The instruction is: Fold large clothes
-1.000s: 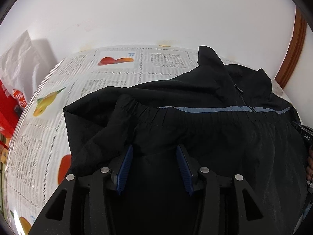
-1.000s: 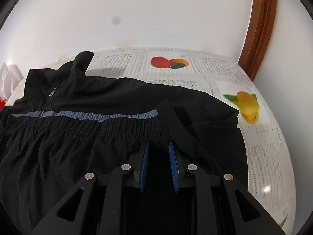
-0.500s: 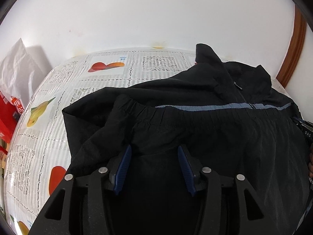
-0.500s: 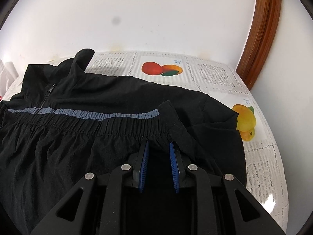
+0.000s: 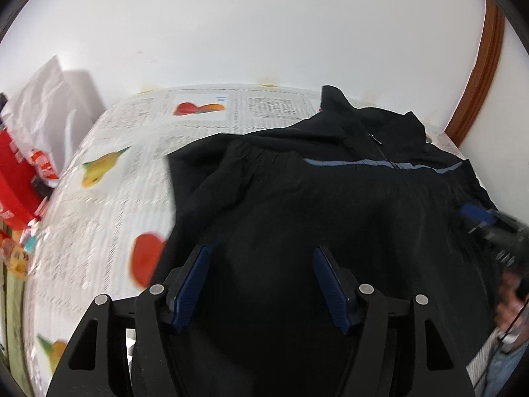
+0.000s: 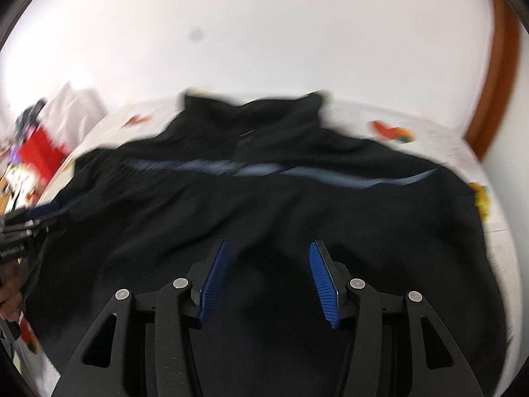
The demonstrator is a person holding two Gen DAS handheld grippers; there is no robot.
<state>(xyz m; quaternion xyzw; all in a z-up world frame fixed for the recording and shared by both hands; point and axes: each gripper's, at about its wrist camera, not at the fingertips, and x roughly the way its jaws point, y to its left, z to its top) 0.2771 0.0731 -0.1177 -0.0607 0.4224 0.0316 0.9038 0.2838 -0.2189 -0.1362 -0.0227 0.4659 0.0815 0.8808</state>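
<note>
Your left gripper (image 5: pixel 261 258) sits at the bottom centre of its frame with its blue pads (image 5: pixel 193 281) spread wide, nothing between them but the black cloth lying beneath. Your right gripper (image 6: pixel 269 253) is likewise parted, its pads (image 6: pixel 322 281) well apart and holding nothing.

The black jacket (image 5: pixel 330 205) fills the middle and right of the left view, spread on the table (image 5: pixel 109 205). Its collar and zipper (image 5: pixel 375 139) point toward the upper right, and a grey-blue stripe (image 5: pixel 380 164) runs across just below the zipper pull. In the blurred right view the jacket (image 6: pixel 264 205) covers most of the frame, stripe (image 6: pixel 314 173) across the middle.

The table is covered in a newsprint-patterned cloth with fruit pictures (image 5: pixel 99 167). At the left edge of the left frame stand a red box (image 5: pixel 15 178) and a white bag (image 5: pixel 49 102). The other gripper (image 5: pixel 496 231) shows blurred at the right edge.
</note>
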